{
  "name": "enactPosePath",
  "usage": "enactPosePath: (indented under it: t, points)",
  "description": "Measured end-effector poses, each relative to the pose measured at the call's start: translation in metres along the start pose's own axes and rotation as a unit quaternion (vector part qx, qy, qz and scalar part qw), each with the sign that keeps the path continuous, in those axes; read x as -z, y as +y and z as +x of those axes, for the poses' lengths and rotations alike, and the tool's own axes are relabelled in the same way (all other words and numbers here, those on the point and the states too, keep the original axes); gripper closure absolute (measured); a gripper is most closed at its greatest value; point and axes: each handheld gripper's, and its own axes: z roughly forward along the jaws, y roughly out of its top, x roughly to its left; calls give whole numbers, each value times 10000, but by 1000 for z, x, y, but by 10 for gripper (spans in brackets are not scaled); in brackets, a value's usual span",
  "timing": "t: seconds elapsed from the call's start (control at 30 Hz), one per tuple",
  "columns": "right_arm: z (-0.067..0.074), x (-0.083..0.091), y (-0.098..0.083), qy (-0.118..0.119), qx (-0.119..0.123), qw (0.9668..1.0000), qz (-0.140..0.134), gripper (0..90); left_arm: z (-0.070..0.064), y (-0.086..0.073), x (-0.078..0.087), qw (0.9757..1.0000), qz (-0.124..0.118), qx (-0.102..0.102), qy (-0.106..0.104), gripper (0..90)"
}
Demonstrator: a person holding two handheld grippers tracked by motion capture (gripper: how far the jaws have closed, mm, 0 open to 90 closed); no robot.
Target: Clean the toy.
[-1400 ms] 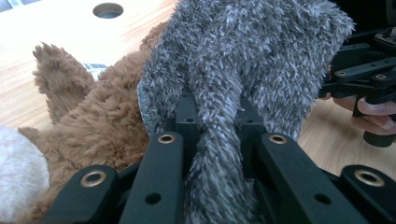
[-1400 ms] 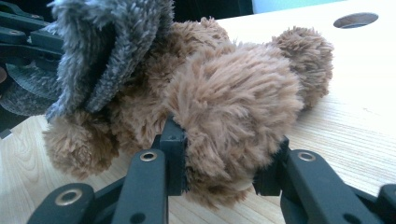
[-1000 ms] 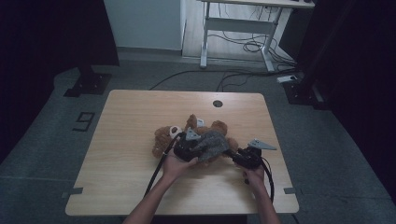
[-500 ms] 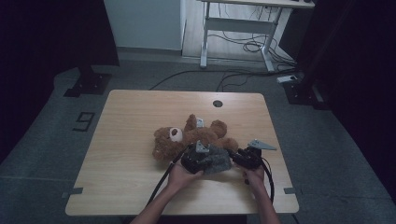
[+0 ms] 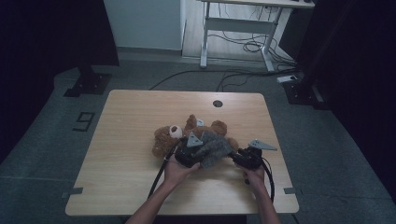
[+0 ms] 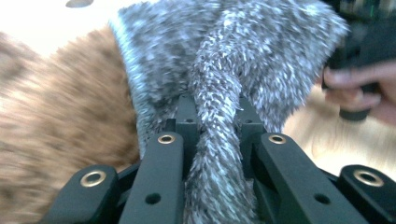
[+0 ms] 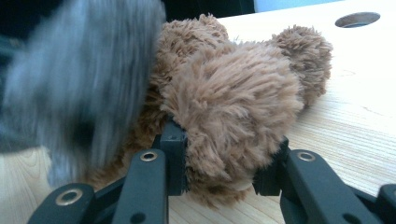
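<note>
Left tongs (image 6: 212,135) clamp one grey garment (image 6: 224,60); right tongs (image 7: 224,163) grip one teddy bear (image 7: 233,93).

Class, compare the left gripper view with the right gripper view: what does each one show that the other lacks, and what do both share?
Left gripper view: the left tool shut on a fold of the grey fuzzy garment, with a hand at the far right.

Right gripper view: the right tool shut on a brown plush limb, and the round hole in the table.

Both: the teddy bear, the grey garment and the wooden table.
</note>
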Motion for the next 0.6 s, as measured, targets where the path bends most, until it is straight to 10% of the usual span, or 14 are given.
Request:
enactPosePath:
  t: [0.23, 0.6]
  points:
    - [-1, 0, 0, 20, -25, 10000, 0, 640, 13, 16, 14, 9991, -302, 128, 250, 765]
    - [-1, -1, -1, 13, -32, 10000, 44, 641, 18, 3, -10, 9994, 42, 302, 158, 769]
